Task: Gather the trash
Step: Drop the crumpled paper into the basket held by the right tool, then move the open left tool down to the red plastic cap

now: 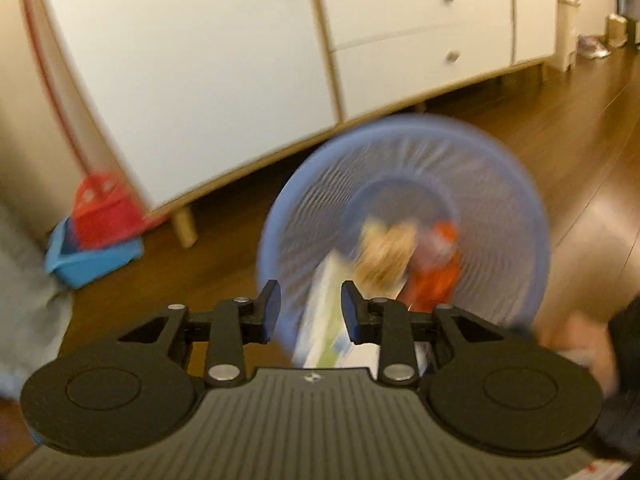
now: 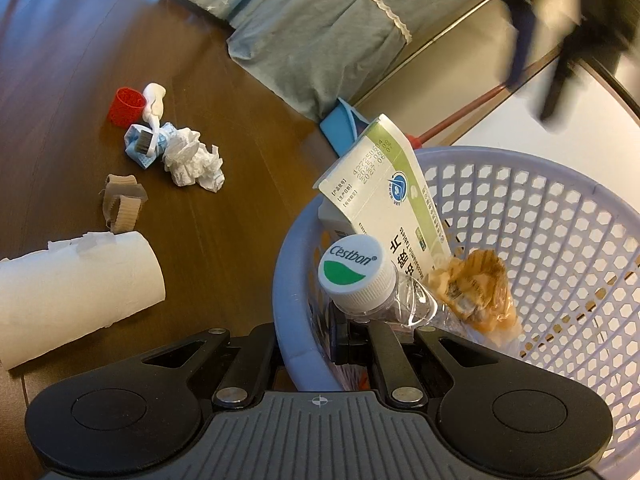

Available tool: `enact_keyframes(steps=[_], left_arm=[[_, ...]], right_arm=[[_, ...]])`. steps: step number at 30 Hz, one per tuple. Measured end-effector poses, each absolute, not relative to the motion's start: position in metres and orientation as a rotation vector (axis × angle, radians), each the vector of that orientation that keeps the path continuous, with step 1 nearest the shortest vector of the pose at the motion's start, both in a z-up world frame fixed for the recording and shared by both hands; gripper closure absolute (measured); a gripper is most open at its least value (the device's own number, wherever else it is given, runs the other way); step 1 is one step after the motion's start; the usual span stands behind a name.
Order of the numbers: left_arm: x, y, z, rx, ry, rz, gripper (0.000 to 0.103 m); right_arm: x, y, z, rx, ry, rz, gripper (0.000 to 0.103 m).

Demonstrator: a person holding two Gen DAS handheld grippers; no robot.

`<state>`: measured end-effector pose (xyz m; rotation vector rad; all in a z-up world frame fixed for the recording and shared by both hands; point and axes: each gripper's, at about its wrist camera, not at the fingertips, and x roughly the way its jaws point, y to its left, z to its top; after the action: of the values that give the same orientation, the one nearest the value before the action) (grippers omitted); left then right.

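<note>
A lavender mesh basket (image 2: pixel 560 184) stands on the wooden floor. It holds a white-and-green medicine box (image 2: pixel 388 200) leaning on the rim, a clear bottle with a white Cestbon cap (image 2: pixel 354 272) and a brown crumpled wrapper (image 2: pixel 476 288). My right gripper (image 2: pixel 306 344) is shut on the basket's near rim. In the blurred left wrist view my left gripper (image 1: pixel 310 312) hovers over the basket (image 1: pixel 500 160), its jaws apart. The box (image 1: pixel 324 344) lies below the gap, not gripped, beside something orange (image 1: pixel 438 276). In the right wrist view the left gripper (image 2: pixel 538 76) is a dark blur high above the basket.
Loose trash lies on the floor left of the basket: a paper roll tube (image 2: pixel 76 292), cardboard scraps (image 2: pixel 122 208), crumpled white paper (image 2: pixel 192 160), a blue mask (image 2: pixel 140 148) and a red cap (image 2: pixel 126 106). Grey-green bedding (image 2: pixel 320 28) hangs behind. A white cabinet (image 1: pixel 200 80) stands beyond the basket.
</note>
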<state>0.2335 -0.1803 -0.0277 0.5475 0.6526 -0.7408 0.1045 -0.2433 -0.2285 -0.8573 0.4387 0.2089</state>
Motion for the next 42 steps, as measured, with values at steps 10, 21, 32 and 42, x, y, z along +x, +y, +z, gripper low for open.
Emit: enact_keyframes(steps=[10, 21, 32, 42], left_arm=[[0.208, -0.055, -0.087, 0.516, 0.881, -0.515, 0.072], [0.190, -0.014, -0.126, 0.486, 0.977, -0.450, 0.066], [0.196, -0.004, -0.147, 0.459, 1.018, -0.408, 0.061], [0.212, 0.005, -0.165, 0.422, 1.029, -0.363, 0.056]], right_arm=[[0.103, -0.247, -0.229, -0.853, 0.433, 0.216, 0.099], [0.099, -0.249, -0.230, -0.861, 0.432, 0.221, 0.099], [0.098, -0.249, -0.230, -0.863, 0.432, 0.222, 0.099], [0.096, -0.251, -0.231, -0.866, 0.428, 0.228, 0.099]])
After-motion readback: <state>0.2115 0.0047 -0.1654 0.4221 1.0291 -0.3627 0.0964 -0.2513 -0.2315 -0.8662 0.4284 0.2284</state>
